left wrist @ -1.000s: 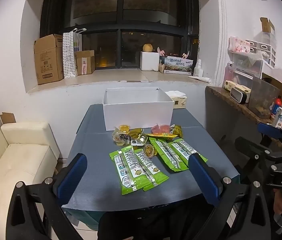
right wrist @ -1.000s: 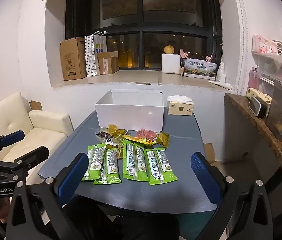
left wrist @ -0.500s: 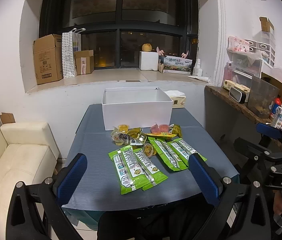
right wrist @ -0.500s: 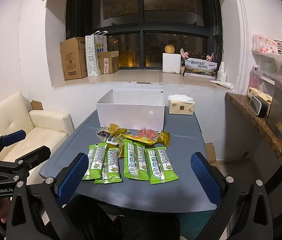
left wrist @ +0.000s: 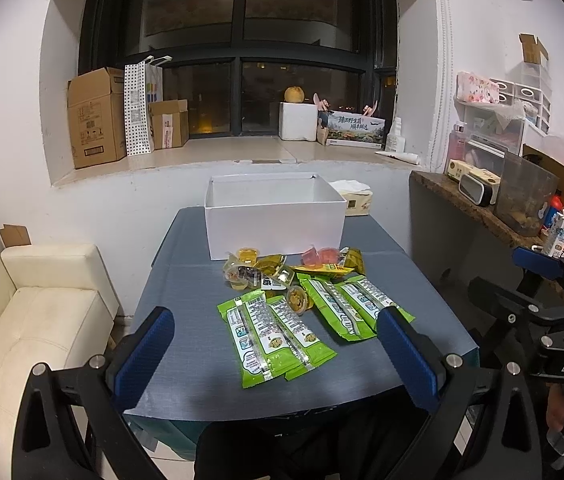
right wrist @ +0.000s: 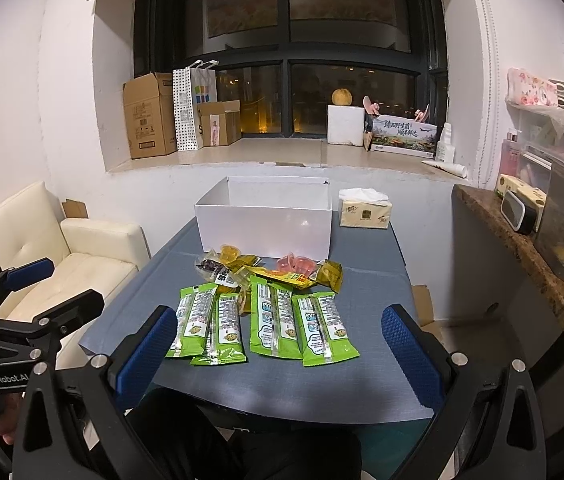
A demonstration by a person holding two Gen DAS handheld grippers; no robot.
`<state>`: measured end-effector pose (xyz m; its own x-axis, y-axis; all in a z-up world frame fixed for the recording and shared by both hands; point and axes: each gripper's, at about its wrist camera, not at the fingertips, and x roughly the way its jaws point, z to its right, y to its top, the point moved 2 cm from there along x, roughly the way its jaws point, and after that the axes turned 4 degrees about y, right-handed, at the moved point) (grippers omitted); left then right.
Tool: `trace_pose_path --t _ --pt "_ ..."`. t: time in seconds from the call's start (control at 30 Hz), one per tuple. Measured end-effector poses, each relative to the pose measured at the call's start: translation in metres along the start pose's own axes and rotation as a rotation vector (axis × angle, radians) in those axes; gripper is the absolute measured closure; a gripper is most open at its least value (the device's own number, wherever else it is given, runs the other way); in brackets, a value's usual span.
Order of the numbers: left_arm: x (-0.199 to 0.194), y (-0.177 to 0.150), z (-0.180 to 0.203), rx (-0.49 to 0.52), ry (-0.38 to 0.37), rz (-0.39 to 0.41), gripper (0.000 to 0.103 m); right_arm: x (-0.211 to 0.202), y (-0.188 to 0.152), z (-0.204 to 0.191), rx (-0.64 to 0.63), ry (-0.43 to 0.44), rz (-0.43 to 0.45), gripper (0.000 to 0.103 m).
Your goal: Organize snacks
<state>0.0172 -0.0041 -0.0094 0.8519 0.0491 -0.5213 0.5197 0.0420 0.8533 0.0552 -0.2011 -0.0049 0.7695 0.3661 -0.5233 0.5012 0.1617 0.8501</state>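
Snacks waiting in front of the box

Left view: left gripper [left wrist: 278, 354] jaws released; green packets [left wrist: 274, 332] at 12 o'clock on the bench [left wrist: 186, 292], light, slippery. Right view: right gripper [right wrist: 280, 354] jaws released; white box [right wrist: 266, 220] beyond; pinch packet edges.
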Motion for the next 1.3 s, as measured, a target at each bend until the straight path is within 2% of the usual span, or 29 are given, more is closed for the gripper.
trace_pose_path --t 1.3 --pt "0.0004 -0.0023 0.0035 0.004 -0.004 0.000 0.000 -0.0010 -0.0009 -0.0026 0.005 0.004 -0.001 0.000"
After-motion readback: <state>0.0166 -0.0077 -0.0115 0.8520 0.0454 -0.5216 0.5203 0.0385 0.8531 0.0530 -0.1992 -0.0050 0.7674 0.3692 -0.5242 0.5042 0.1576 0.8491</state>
